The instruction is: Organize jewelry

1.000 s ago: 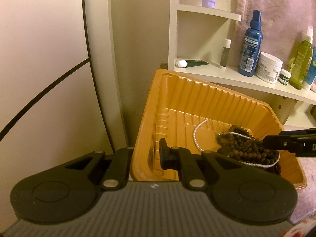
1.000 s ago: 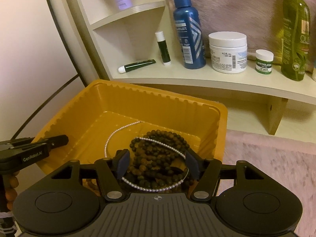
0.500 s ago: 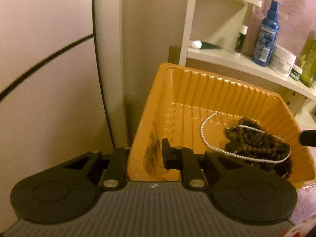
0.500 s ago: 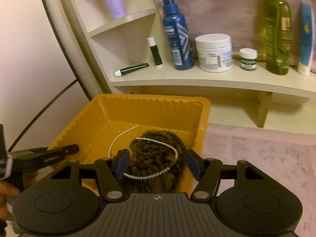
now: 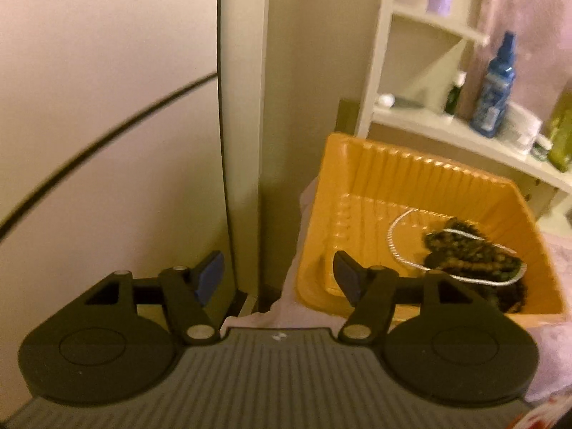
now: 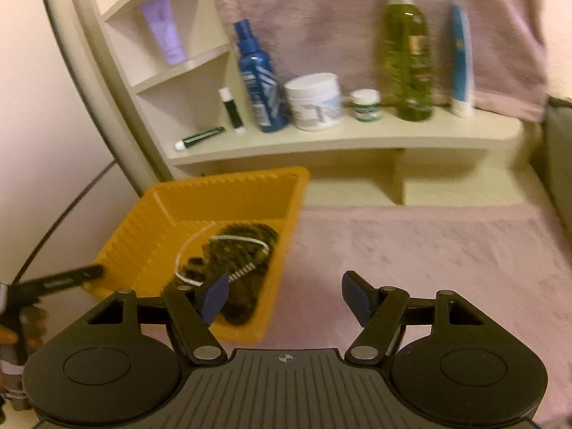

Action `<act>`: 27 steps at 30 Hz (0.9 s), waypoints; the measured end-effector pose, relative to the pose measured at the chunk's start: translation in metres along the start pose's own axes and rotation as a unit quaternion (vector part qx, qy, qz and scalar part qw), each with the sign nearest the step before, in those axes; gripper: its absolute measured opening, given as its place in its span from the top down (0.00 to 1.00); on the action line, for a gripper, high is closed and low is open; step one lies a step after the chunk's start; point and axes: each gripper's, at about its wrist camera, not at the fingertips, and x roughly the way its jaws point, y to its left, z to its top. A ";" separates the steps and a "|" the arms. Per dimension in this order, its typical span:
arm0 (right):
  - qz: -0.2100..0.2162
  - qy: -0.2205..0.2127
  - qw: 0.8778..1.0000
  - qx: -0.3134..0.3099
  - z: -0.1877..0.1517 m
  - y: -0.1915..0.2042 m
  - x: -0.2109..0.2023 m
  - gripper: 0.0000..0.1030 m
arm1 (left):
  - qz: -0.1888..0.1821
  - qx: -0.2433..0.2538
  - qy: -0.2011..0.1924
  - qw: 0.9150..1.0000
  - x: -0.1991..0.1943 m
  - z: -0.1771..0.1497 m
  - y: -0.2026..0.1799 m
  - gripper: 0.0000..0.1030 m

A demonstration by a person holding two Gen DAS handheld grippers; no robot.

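Note:
An orange ribbed tray (image 5: 411,178) sits on a pink cloth and holds a heap of dark bead strands (image 5: 472,254) with a thin white pearl strand (image 5: 400,243) looped over them. My left gripper (image 5: 277,279) hangs just off the tray's near left corner, its jaws opening with nothing between them. In the right wrist view the tray (image 6: 221,196) and the beads (image 6: 236,250) lie to the left. My right gripper (image 6: 286,296) is over the tray's right edge and the cloth, its jaws opening and empty. One of the left gripper's fingers (image 6: 68,279) reaches toward the tray's left rim.
A cream shelf (image 6: 339,143) behind the tray carries a blue spray bottle (image 6: 259,82), a white jar (image 6: 314,102), a green bottle (image 6: 407,57) and small tubes. Pink cloth (image 6: 429,250) stretches to the right. A curved pale panel (image 5: 228,143) stands left. A person's hand (image 6: 25,325) holds the left gripper.
My left gripper was shut on the tray's near left rim; it has let go, spread its jaws and drawn back. My right gripper has swung right, off the beads.

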 end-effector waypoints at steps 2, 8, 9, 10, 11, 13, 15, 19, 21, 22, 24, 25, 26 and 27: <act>-0.012 0.004 1.000 0.003 -0.006 -0.005 -0.011 0.32 | -0.010 0.006 -0.003 1.000 -0.019 0.003 -0.007 0.36; -0.033 0.010 0.999 0.003 -0.022 -0.015 -0.043 0.32 | -0.039 0.059 -0.005 0.997 -0.068 0.003 -0.053 0.35; -0.038 0.013 0.999 0.004 -0.025 -0.017 -0.047 0.32 | -0.044 0.071 -0.001 0.996 -0.074 0.000 -0.063 0.34; -0.041 0.016 0.999 0.006 -0.027 -0.019 -0.052 0.32 | -0.051 0.084 0.005 0.995 -0.079 -0.003 -0.074 0.34; -0.045 0.019 0.999 0.009 -0.030 -0.021 -0.056 0.32 | -0.057 0.092 0.011 0.994 -0.082 -0.006 -0.083 0.34; -0.049 0.019 0.999 0.015 -0.037 -0.026 -0.065 0.32 | -0.079 0.104 0.021 0.991 -0.091 -0.013 -0.102 0.34; -0.057 0.023 0.998 0.021 -0.043 -0.029 -0.071 0.32 | -0.101 0.109 0.034 0.988 -0.097 -0.021 -0.119 0.34; -0.063 0.022 0.997 0.033 -0.055 -0.036 -0.085 0.32 | -0.127 0.120 0.045 0.984 -0.110 -0.036 -0.145 0.34; -0.063 0.020 0.997 0.038 -0.058 -0.038 -0.090 0.32 | -0.133 0.130 0.047 0.982 -0.113 -0.042 -0.156 0.34; -0.063 0.017 0.997 0.038 -0.061 -0.039 -0.093 0.32 | -0.135 0.132 0.050 0.981 -0.114 -0.045 -0.161 0.34; -0.066 0.013 0.997 0.042 -0.064 -0.041 -0.098 0.32 | -0.141 0.137 0.054 0.979 -0.114 -0.049 -0.169 0.34; -0.066 0.011 0.997 0.044 -0.065 -0.042 -0.100 0.32 | -0.146 0.140 0.056 0.978 -0.115 -0.051 -0.173 0.34; -0.066 0.010 0.997 0.045 -0.066 -0.043 -0.101 0.32 | -0.151 0.143 0.058 0.977 -0.116 -0.054 -0.176 0.34; -0.066 0.009 0.997 0.046 -0.067 -0.044 -0.102 0.32 | -0.154 0.145 0.059 0.976 -0.116 -0.056 -0.180 0.34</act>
